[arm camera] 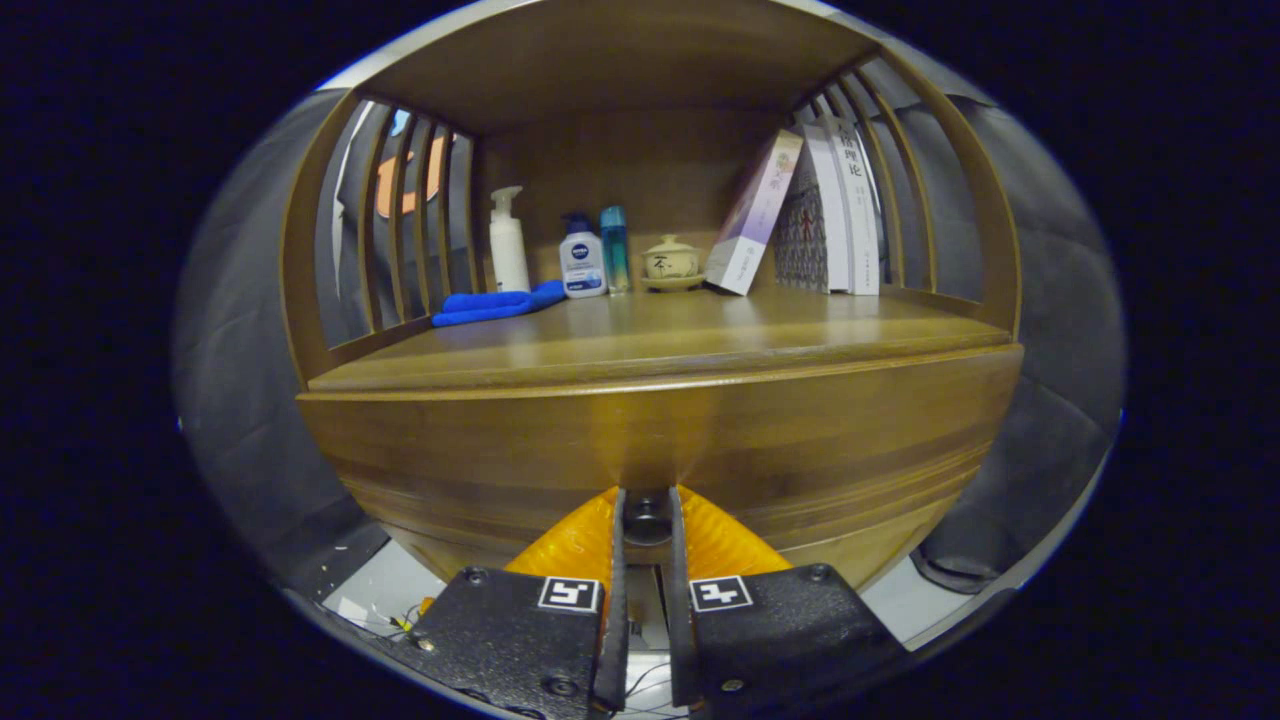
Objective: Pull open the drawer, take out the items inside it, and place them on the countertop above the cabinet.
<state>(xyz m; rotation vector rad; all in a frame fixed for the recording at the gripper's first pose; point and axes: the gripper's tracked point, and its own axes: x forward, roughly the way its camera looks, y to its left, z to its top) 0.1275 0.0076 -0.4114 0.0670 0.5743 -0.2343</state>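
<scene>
A wooden cabinet stands right in front of me. Its drawer front (pixel 800 440) is the wide brown panel below the countertop (pixel 650 340). A small round dark knob (pixel 647 515) sits low on that panel. My gripper (pixel 647 505) has its two fingers close together on either side of the knob, pressing on it. The drawer looks closed, and its inside is hidden.
At the back of the countertop stand a white pump bottle (pixel 508 243), a small white bottle (pixel 582 262), a teal tube (pixel 615 248) and a lidded ceramic cup (pixel 671 262). A folded blue cloth (pixel 495 304) lies at the left. Books (pixel 835 205) lean at the right. Slatted sides enclose the shelf.
</scene>
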